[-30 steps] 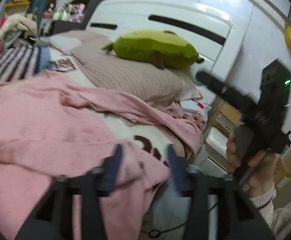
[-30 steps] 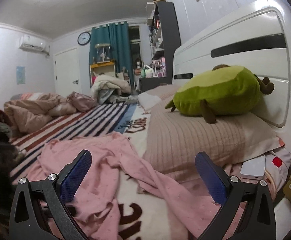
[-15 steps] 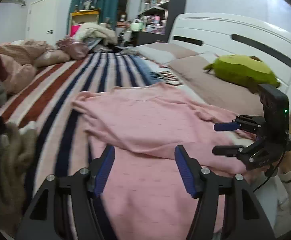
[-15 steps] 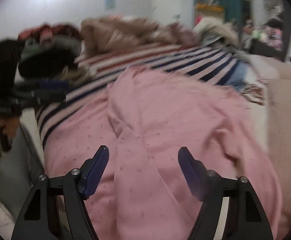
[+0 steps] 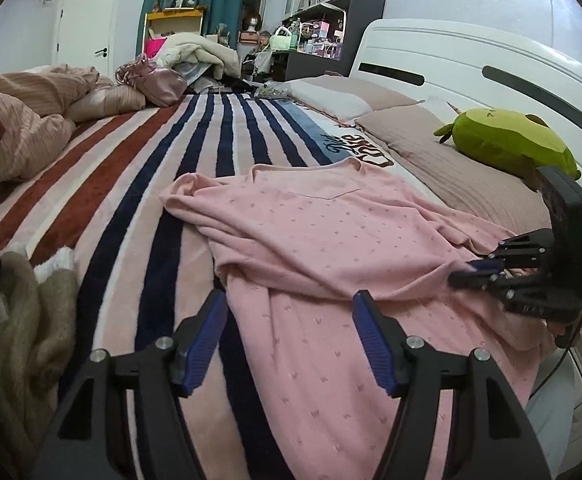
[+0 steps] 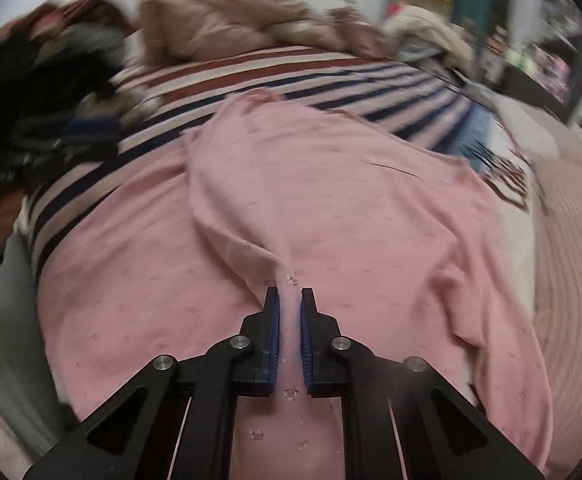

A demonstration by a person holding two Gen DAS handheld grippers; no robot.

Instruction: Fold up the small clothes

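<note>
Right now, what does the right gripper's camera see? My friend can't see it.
The right gripper pinches a fold of a pink shirt spread on a striped blanket. Blurry heaps of bedding lie behind it.

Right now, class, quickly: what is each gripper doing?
Left gripper: open, holding nothing, poised over the pink top.
Right gripper: closed on a fold of the pink top.
</note>
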